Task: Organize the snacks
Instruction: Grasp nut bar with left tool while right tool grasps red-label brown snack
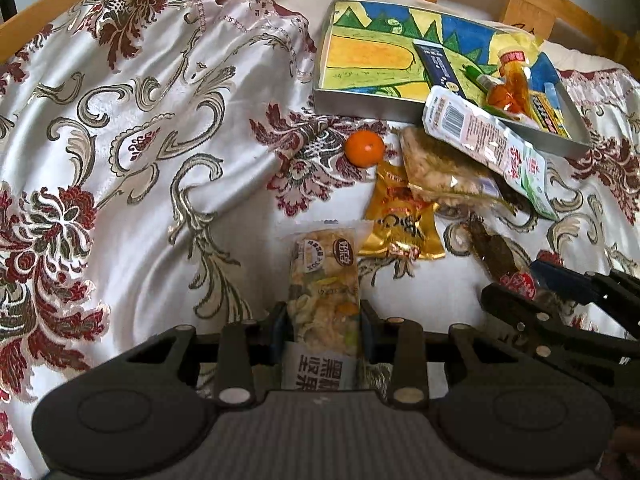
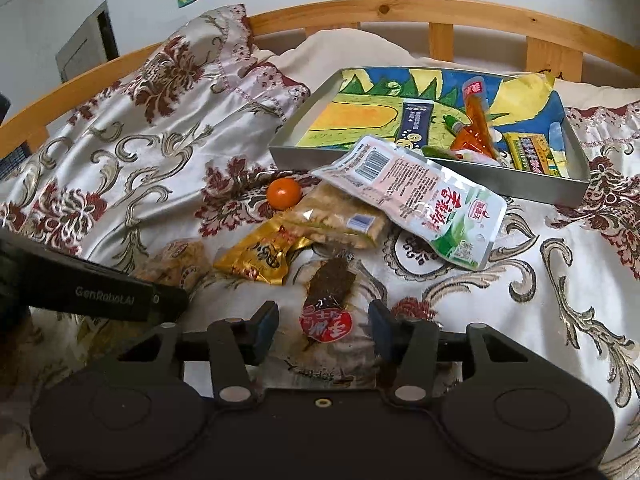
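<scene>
My left gripper (image 1: 324, 326) is shut on a clear nut-bar packet (image 1: 324, 280) that lies on the bed cover. My right gripper (image 2: 324, 326) is open, its jaws on either side of a dark jerky packet with a red label (image 2: 328, 292); it also shows in the left wrist view (image 1: 498, 256). Ahead lie a gold packet (image 2: 260, 258), a clear cracker packet (image 2: 340, 216), an orange (image 2: 284, 193) and a white-green pouch (image 2: 420, 200) leaning on the tray. The grey tray (image 2: 440, 174) with a colourful drawing inside holds several snacks.
The bed cover (image 1: 140, 160) is shiny, patterned and wrinkled, bulging at the left. A wooden bed rail (image 2: 400, 10) runs behind the tray. The right gripper's body (image 1: 560, 312) sits close to the right of my left gripper.
</scene>
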Demonstrator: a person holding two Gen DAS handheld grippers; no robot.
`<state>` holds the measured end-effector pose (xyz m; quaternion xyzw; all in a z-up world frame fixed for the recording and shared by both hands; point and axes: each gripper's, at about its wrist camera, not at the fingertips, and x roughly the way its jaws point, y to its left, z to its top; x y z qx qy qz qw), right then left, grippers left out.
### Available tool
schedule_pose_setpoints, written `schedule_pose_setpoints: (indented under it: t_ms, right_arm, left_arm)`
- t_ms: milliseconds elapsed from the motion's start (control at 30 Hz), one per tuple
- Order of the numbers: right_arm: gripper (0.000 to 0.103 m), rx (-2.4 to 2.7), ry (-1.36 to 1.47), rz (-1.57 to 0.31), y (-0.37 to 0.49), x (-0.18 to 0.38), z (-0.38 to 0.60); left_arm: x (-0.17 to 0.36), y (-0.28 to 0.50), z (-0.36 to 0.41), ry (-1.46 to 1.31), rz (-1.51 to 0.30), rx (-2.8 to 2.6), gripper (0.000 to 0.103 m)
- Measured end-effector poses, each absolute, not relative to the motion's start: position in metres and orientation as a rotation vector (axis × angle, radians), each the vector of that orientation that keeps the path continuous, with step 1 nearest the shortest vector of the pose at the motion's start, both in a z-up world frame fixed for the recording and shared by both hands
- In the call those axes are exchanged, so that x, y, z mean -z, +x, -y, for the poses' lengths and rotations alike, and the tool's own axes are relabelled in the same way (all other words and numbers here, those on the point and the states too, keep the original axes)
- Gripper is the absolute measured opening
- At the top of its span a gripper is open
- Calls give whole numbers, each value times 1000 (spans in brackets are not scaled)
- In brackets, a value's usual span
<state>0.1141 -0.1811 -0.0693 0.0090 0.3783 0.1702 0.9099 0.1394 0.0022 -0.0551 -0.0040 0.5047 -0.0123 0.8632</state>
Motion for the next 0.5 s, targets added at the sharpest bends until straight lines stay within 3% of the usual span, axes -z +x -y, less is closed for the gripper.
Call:
schedule_pose_setpoints:
  t_ms: [267, 400, 467, 500]
  right_arm:
    - [66, -352, 31, -717, 125, 77, 177]
    - [66, -347, 5, -716, 131, 84, 171]
    - [56, -349, -13, -718, 131, 85, 168]
    - [56, -347, -23, -720, 130, 85, 166]
  left_arm:
    - [62, 141, -1, -2, -1059, 27, 42]
    - [65, 140, -5, -22, -1049, 38, 42]
    - [65, 140, -7, -29, -1043, 44, 41]
    - [65, 139, -7, -31, -1042, 46, 40]
